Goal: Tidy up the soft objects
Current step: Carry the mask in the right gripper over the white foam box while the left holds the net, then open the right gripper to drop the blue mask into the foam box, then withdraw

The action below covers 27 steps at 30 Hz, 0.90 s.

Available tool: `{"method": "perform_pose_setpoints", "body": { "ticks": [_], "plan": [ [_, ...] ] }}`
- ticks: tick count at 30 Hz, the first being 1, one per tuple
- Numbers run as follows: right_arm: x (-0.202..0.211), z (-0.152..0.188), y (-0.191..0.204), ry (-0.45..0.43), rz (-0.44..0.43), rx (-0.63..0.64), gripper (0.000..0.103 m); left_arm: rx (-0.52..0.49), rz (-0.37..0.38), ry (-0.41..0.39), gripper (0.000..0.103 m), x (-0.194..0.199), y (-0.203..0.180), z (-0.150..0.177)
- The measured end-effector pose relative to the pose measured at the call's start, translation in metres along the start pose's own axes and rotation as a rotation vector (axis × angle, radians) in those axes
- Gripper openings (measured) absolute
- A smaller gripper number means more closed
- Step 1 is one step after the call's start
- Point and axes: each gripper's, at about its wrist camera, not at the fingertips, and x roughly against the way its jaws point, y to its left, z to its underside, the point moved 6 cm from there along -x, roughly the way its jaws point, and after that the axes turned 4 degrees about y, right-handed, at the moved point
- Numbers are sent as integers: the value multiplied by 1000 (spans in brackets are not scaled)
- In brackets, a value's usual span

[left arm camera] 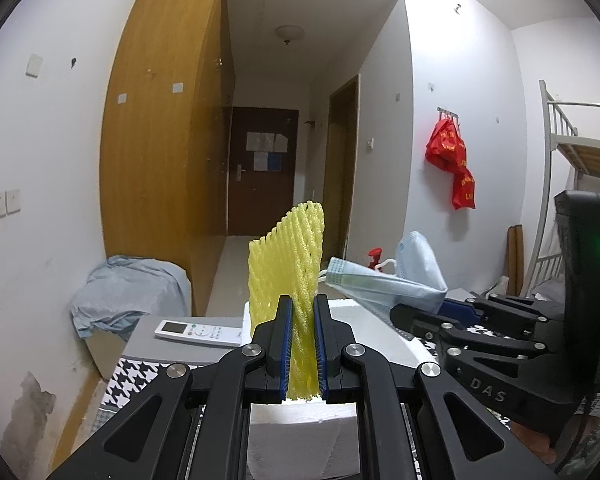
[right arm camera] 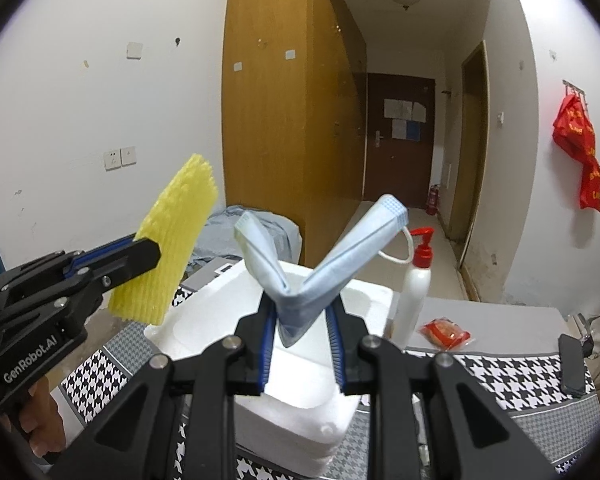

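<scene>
My left gripper [left arm camera: 303, 316] is shut on a yellow foam fruit net [left arm camera: 288, 260], which stands upright between the blue pads. From the right wrist view the same net [right arm camera: 172, 248] sticks out of the left gripper [right arm camera: 156, 256] at the left. My right gripper [right arm camera: 302, 312] is shut on a folded light-blue face mask [right arm camera: 332, 256], whose two ends rise in a V with a white ear loop at the right. The mask [left arm camera: 380, 280] also shows at the right of the left wrist view. Both grippers hover over an open white foam box [right arm camera: 228, 312].
The box stands on a table with a black-and-white houndstooth cloth [right arm camera: 520, 376]. A white pump bottle with a red top [right arm camera: 414, 288] and a red packet [right arm camera: 444, 334] lie right of the box. A white remote [left arm camera: 198, 332] and a blue-cloth-covered object [left arm camera: 128, 292] are at the left.
</scene>
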Motion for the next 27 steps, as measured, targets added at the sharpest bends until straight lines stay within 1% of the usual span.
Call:
{"method": "perform_pose_setpoints", "body": {
  "ticks": [5,7,8,10,11,13,16,20,26,27],
  "plan": [
    [-14,2,2,35,-26,8,29,8,-11,0,11,0,4,-1],
    [-17,3,2,44,-35,4,40,15,-15,-2,11,1,7,-1],
    [-18,3,4,45,-35,4,42,18,-17,0,11,0,7,-1],
    [-19,4,3,44,-29,5,51,21,-21,1,11,0,7,-2],
    [-19,4,3,43,-27,5,54,23,-24,1,11,0,7,-2],
    [-18,4,3,35,-33,4,65,28,-25,2,11,-1,8,-1],
    [-20,3,4,31,-52,-1,77,32,-30,5,11,-1,9,0],
    [-20,5,4,38,-89,-21,79,37,-31,7,11,-2,10,2],
    [-16,5,1,34,-65,-28,80,36,-27,14,11,-5,9,1],
    [-14,5,0,28,-67,-31,82,35,-27,15,11,-6,8,1]
  ]
}}
